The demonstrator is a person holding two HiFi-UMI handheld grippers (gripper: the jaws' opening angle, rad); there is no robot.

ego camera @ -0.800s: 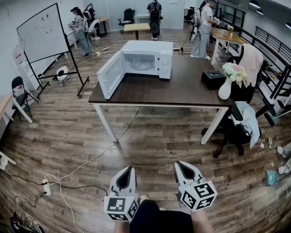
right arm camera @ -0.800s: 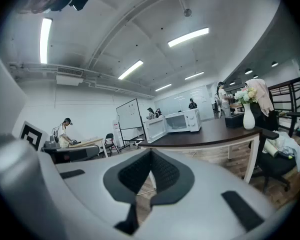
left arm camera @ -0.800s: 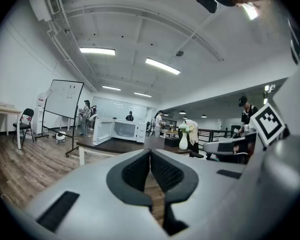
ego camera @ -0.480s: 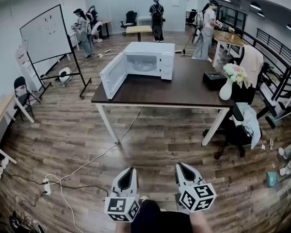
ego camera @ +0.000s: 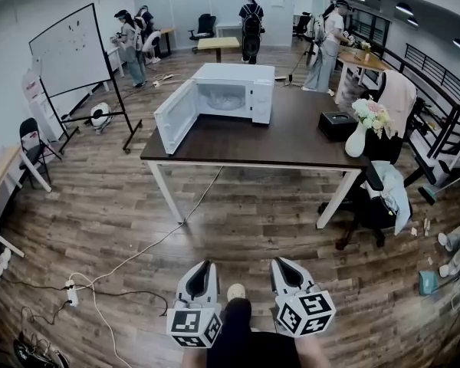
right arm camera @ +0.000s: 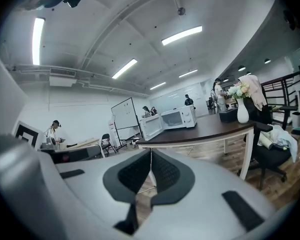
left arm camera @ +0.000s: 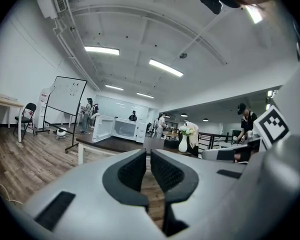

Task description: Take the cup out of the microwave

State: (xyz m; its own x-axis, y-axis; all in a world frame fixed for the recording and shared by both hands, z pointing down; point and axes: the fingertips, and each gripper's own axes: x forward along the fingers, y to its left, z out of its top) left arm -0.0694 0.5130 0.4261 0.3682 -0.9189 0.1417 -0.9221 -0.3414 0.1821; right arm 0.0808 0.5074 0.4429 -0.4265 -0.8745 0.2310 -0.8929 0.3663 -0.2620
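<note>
The white microwave (ego camera: 231, 92) stands on the far left of a dark table (ego camera: 291, 144), with its door (ego camera: 175, 117) swung open to the left. The cavity is lit, but I cannot make out a cup in it from here. Both grippers hang low in front of me, far short of the table. My left gripper (ego camera: 205, 265) is shut and holds nothing. My right gripper (ego camera: 279, 261) is also shut and empty. The left gripper view has its closed jaws (left arm camera: 148, 151) under the distant microwave (left arm camera: 121, 129). In the right gripper view the gripper (right arm camera: 150, 150) points toward the microwave (right arm camera: 174, 119).
A black box (ego camera: 337, 123) and a white vase of flowers (ego camera: 357, 138) sit at the table's right end. An office chair (ego camera: 382, 198) draped with clothes stands right of it. A whiteboard (ego camera: 67, 52) is at left. Cables and a power strip (ego camera: 73, 294) lie on the wood floor. People stand at the back.
Both grippers stay shut and low. The right one has drifted slightly left. A shoe has come forward between them, and the view has shifted a little.
</note>
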